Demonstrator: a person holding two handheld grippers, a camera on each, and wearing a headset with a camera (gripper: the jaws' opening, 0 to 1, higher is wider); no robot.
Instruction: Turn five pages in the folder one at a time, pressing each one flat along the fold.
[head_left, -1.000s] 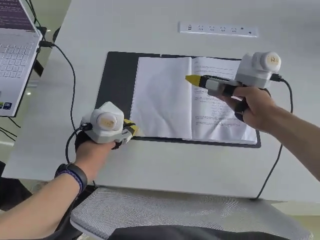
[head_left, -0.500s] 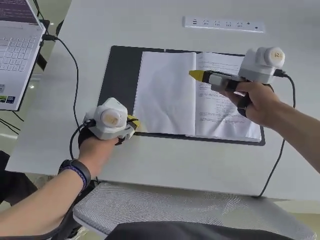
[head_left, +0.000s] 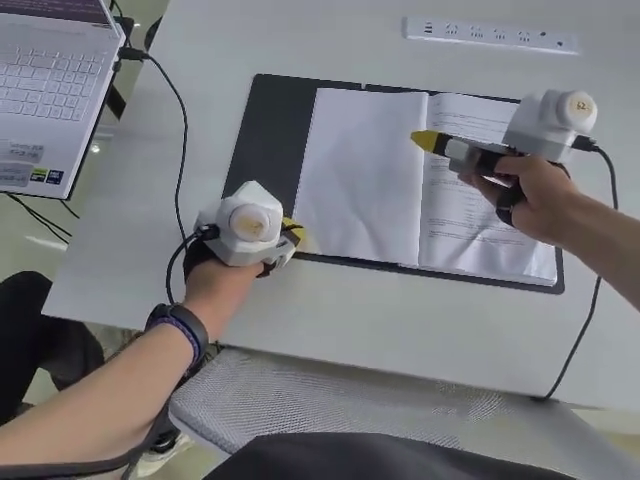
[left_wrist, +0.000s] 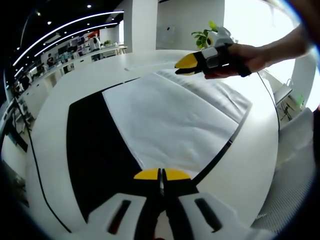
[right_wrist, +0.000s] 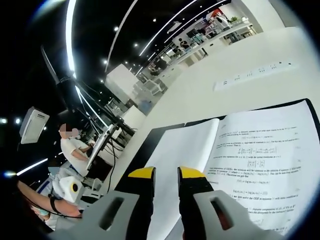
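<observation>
Two pages lie exposed in the folder (head_left: 268, 140): a blank page (head_left: 360, 180) on its left half and a printed page (head_left: 475, 225) on its right half. They meet at the fold (head_left: 424, 210).

Head view: against the earlier frames only the camera has shifted. Neither gripper has moved relative to the folder. The tips of your right gripper (head_left: 425, 141) still hang over the upper part of the fold. The tips of your left gripper (head_left: 292, 233) still sit at the folder's near edge, beside the blank page's near corner. Judge from this that the pressing stroke along the fold has not advanced, and most of the fold is still to be pressed.

Left gripper view: the jaws are closed tip to tip, with nothing seen between them. The black cover lies ahead and to their left. The blank page lies directly ahead, with your right gripper beyond it.

Right gripper view: the jaws stand slightly apart and hold nothing. The blank page lies ahead of the left jaw and the printed page ahead of the right jaw. You cannot tell whether the tips touch the paper.
</observation>
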